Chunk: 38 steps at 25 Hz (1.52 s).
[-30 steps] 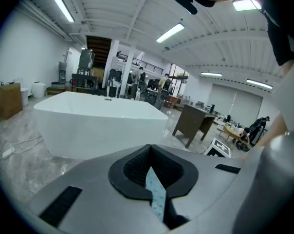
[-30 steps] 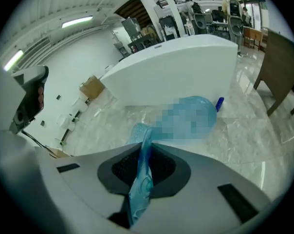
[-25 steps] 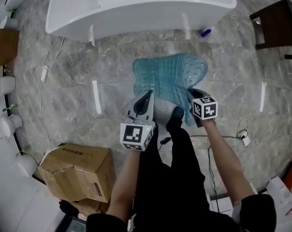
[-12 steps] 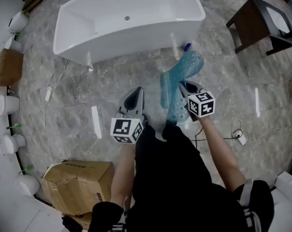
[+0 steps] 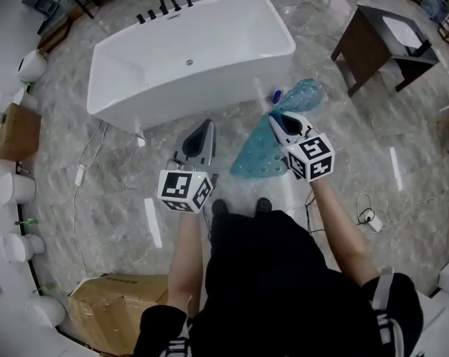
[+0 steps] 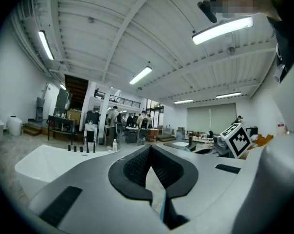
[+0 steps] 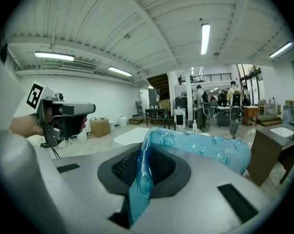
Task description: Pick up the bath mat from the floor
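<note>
The teal bath mat (image 5: 256, 153), studded with suction bumps, hangs off the floor in a loose fold in front of the bathtub. My right gripper (image 5: 279, 120) is shut on its upper edge. In the right gripper view the mat (image 7: 211, 149) is pinched between the black pads (image 7: 159, 165) and curls away to the right of the right gripper (image 7: 146, 146). My left gripper (image 5: 202, 134) is held to the left of the mat, apart from it. In the left gripper view the left gripper (image 6: 150, 148) has its jaw tips together with nothing between them.
A white freestanding bathtub (image 5: 187, 50) stands just ahead on the marble floor. A dark side table (image 5: 373, 43) is at the far right. Cardboard boxes (image 5: 18, 131) (image 5: 113, 311) and white fixtures (image 5: 16, 188) line the left. A cable and plug (image 5: 369, 219) lie to the right.
The mat lay spread on the floor a second ago; now it hangs lifted from my right gripper. My left gripper has come away from the mat's edge. The view has risen.
</note>
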### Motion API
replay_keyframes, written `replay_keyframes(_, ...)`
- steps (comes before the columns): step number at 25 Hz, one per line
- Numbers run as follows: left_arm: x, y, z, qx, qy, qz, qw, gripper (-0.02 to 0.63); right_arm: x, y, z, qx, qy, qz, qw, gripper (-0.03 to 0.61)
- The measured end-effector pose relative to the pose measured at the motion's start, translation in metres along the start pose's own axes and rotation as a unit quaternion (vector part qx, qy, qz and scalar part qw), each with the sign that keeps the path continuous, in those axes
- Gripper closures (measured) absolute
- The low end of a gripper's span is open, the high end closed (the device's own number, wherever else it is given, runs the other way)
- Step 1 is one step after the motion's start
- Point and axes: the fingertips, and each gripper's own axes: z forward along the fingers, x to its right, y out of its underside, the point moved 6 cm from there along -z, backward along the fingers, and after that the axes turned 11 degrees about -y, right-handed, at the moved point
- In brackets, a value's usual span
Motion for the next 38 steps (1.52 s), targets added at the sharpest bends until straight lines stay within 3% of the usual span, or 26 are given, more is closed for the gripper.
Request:
replay_keyframes(3, 0.009, -0.026, 0.015, 0.017, 0.005, 0.014, 0.9997, 0.601, 0.014, -0.042, -0.014, 0.037, 0.005, -0.032, 0.999, 0.541)
replay_keyframes(8, 0.008, -0.049, 0.014, 0.033, 0.011, 0.019, 0.9992, 0.601, 0.003, -0.090, -0.036, 0.092, 0.017, -0.069, 0.993, 0.541)
replay_keyframes(15, 0.012, -0.080, 0.014, 0.054, 0.012, 0.032, 0.9979, 0.601, -0.008, -0.136, -0.057, 0.132, 0.008, -0.102, 0.986, 0.542)
replay_keyframes(22, 0.013, -0.091, 0.015, 0.060, 0.010, 0.045, 0.9971, 0.601, -0.006, -0.142, -0.067, 0.144, 0.020, -0.111, 0.983, 0.543)
replay_keyframes(38, -0.005, -0.077, 0.019, 0.049, 0.001, 0.038, 0.9981, 0.602, 0.008, -0.129, -0.065, 0.160, 0.044, -0.093, 0.982, 0.543)
